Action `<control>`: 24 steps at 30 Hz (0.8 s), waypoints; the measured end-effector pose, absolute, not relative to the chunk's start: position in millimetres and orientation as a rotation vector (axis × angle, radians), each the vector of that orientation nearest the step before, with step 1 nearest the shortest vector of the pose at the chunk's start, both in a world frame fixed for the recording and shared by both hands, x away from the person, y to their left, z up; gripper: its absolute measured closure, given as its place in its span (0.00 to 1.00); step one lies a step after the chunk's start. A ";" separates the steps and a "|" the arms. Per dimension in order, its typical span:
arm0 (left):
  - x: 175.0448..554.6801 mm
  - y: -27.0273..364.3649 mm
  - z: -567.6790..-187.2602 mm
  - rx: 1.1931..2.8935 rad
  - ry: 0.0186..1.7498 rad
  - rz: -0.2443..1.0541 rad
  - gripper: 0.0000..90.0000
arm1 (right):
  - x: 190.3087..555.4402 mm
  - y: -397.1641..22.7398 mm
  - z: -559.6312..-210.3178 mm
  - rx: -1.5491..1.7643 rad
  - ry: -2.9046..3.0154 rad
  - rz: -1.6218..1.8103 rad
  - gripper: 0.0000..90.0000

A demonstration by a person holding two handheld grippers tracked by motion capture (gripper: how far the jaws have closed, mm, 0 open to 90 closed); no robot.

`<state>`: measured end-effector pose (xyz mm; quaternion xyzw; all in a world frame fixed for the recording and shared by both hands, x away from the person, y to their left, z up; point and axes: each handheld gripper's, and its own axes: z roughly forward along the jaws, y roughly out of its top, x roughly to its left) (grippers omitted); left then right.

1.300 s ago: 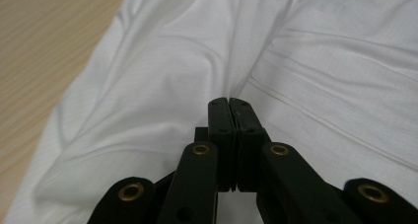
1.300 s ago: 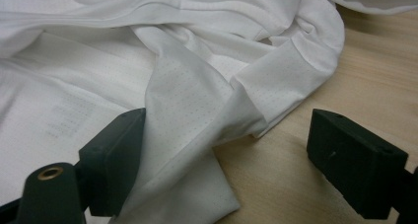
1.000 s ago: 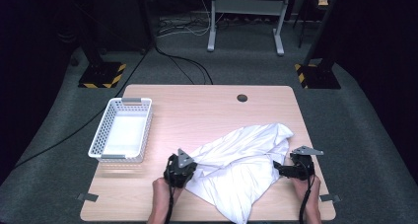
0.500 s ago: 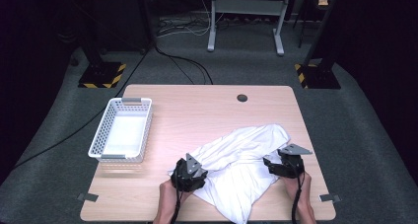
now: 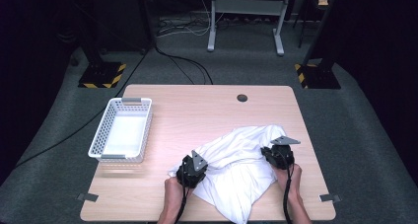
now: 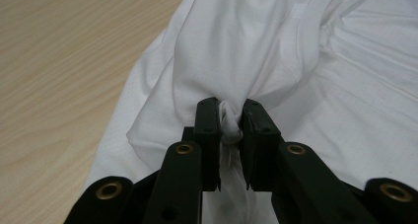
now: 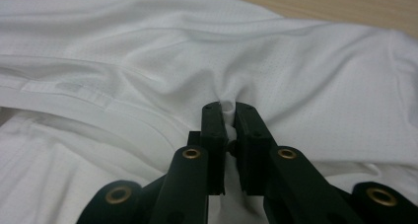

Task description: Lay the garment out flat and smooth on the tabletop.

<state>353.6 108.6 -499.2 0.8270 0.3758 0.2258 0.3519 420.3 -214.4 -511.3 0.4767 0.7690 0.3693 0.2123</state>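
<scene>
A crumpled white garment lies on the near right part of the wooden table. My left gripper sits at the garment's left edge; its jaws have just been closing and now pinch a bunched fold of white cloth. My right gripper is at the garment's right edge, and its jaws have just closed too, gripping a thin pleat of the fabric. In both gripper views the garment spreads out ahead of the jaws in soft folds.
A white perforated basket stands at the table's left side with nothing in it. A round cable hole sits near the far edge. Beyond the table are a metal stand's feet and floor cables.
Both grippers have moved inward toward each other along the garment's edges. The cloth has bunched up between them, and each pair of jaws now holds a fold of it.
</scene>
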 end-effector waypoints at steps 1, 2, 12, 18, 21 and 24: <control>349.2 112.1 -495.1 2.117 0.963 0.579 0.90 | 409.7 -214.9 -505.4 1.299 2.113 1.051 0.93; 347.2 113.7 -493.4 2.110 0.959 0.577 0.90 | 403.6 -215.2 -502.9 1.290 2.103 1.061 0.93; 313.5 135.1 -464.8 1.995 0.912 0.570 0.91 | 328.3 -220.3 -468.5 1.198 1.994 1.181 0.93; 355.4 138.7 -445.0 1.982 0.950 0.609 0.91 | 349.5 -215.6 -443.7 1.168 1.976 1.183 0.93; 404.3 137.0 -451.1 1.997 1.047 0.571 0.91 | 402.2 -211.6 -443.7 1.209 2.022 1.149 0.93; 448.7 135.5 -469.2 2.010 1.185 0.548 0.89 | 466.3 -200.2 -459.8 1.275 2.095 1.065 0.91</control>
